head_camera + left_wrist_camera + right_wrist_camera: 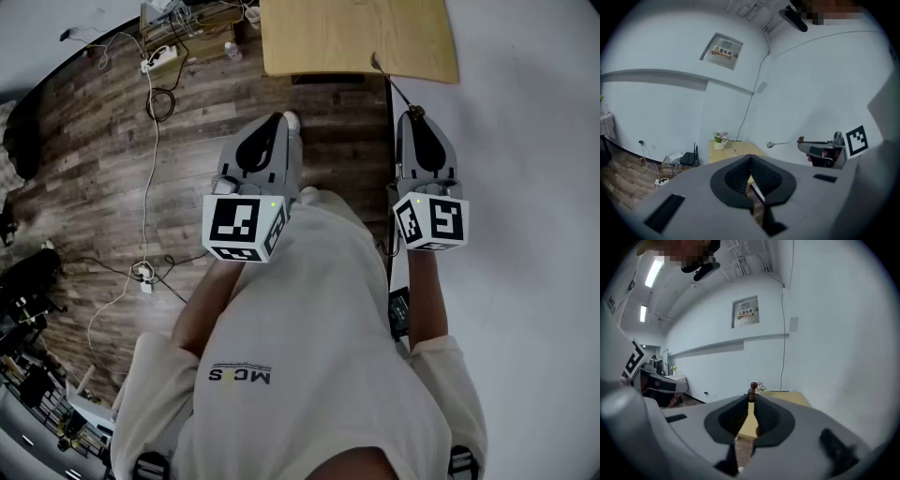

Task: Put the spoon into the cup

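The left gripper (279, 119), jaws brought together on nothing, is held short of the near edge of the wooden table (356, 37). To its right, the right gripper (412, 113) has its jaws clamped narrowly on the brown handle end of the spoon (391, 86). The spoon is a thin straight stem with a small round grey bowl, and the bowl end reaches over the table's near edge. Count: two grippers, one spoon, one table, one pot of flowers (719, 143) on the table's far side.
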`<state>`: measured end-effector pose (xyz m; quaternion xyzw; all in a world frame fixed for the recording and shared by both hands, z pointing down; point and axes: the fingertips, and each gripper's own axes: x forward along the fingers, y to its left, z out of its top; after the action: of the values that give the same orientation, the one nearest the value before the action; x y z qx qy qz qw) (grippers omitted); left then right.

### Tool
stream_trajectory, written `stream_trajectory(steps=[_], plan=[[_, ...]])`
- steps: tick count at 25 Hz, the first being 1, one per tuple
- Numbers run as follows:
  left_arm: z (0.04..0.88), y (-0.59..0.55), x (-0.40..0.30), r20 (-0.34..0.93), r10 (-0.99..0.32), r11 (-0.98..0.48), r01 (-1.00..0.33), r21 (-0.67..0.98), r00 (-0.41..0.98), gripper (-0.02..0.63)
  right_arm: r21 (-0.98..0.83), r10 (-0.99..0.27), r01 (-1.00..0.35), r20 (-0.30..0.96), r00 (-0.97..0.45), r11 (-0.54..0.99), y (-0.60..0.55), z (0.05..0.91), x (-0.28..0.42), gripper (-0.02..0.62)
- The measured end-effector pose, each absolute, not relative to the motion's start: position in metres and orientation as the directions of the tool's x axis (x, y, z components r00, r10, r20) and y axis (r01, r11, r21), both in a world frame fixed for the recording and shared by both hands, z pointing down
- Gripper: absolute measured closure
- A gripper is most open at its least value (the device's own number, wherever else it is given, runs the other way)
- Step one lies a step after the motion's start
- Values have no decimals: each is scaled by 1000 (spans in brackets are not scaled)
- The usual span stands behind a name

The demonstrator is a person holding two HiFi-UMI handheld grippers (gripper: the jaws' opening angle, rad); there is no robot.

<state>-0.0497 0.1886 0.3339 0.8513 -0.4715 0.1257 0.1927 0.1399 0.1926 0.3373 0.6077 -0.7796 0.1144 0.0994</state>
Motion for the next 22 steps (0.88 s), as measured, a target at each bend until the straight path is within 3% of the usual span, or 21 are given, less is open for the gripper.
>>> stream_trajectory(steps=[8,15,22], plan=[[324,305,-47,416,-744,-479,-852,214,523,595,-100,-925,-968,286,-248,229,306,329,124,541],[304,298,-32,368,-751,-519,-835,183,548,595,-127,-946,-972,235,-225,200,324,318,135,540],[295,292,-52,352,-804,-447,-877,174,479,595,-79,-943,-960,183,-278,268,311,299,122,540]])
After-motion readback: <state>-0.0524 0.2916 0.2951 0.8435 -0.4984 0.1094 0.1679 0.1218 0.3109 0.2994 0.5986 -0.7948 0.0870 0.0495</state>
